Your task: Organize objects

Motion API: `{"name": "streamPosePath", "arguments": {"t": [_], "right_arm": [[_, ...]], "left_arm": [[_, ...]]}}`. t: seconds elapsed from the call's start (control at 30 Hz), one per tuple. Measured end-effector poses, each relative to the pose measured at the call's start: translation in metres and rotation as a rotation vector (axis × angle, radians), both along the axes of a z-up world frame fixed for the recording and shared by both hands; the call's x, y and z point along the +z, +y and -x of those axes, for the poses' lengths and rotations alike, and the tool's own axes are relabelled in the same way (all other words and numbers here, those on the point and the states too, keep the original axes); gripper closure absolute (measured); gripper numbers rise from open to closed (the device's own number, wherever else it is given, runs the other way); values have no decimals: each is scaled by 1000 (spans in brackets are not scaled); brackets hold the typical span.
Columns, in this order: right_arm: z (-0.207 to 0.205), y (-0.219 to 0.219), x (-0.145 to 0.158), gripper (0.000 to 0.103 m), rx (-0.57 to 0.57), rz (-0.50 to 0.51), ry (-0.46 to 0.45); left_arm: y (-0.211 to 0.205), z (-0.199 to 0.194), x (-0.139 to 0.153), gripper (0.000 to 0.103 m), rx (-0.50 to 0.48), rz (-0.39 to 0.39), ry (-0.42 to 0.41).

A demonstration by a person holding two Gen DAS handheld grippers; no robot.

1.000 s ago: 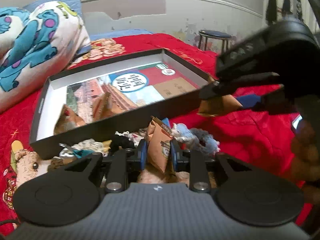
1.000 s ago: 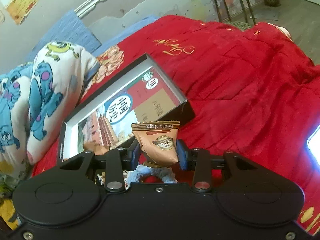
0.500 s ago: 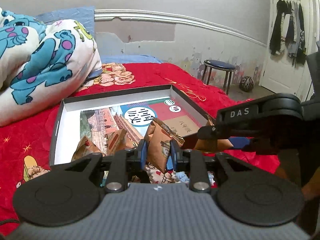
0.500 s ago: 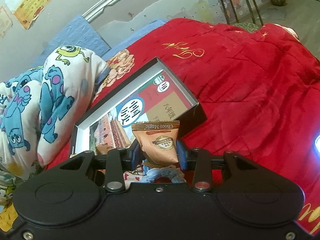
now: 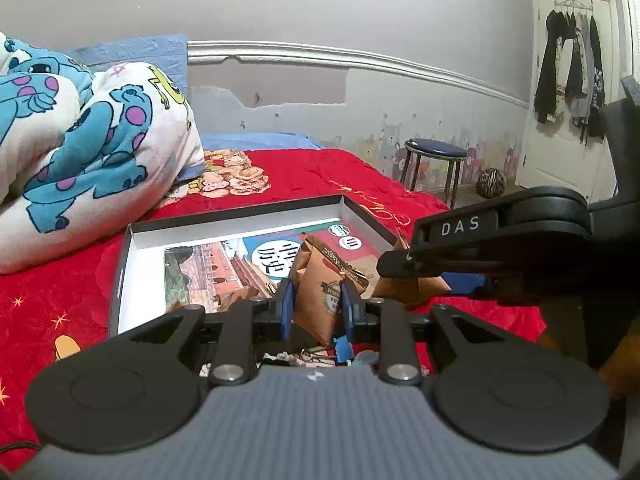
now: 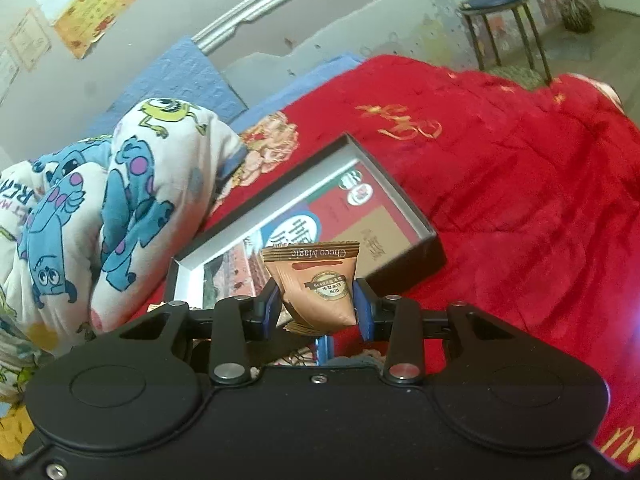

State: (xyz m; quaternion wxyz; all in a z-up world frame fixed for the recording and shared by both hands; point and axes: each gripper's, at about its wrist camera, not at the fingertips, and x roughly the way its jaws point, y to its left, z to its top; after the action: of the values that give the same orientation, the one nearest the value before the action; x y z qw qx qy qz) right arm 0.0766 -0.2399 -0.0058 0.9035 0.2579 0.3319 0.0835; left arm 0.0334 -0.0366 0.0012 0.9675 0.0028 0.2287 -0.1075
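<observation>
Right wrist view: my right claw (image 6: 316, 307) pinches a Choco Magic sachet (image 6: 318, 286) upright, sealed edge on top, held above the bed short of the black box (image 6: 404, 205), I judge for dropping in. My left claw (image 5: 316, 309) likewise clamps a second sachet (image 5: 322, 280), its long axis leaning left, over the box's near wall.

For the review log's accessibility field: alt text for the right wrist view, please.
The right gripper clamps a brown Choco Magic packet above a red bedspread. Behind it lies an open black box, beside a monster-print quilt.
</observation>
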Motion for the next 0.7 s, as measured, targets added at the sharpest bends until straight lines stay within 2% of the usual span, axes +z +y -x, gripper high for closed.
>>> {"name": "streamPosePath", "arguments": {"t": [0.33,0.7], "right_arm": [[-8,5,17,66,39,10,-64],[-15,-11,46,66,61,11,-129]], "left_arm": [[6,-5,1,75,38,19,8],[1,-10,18,74,124,-32,-66]]}}
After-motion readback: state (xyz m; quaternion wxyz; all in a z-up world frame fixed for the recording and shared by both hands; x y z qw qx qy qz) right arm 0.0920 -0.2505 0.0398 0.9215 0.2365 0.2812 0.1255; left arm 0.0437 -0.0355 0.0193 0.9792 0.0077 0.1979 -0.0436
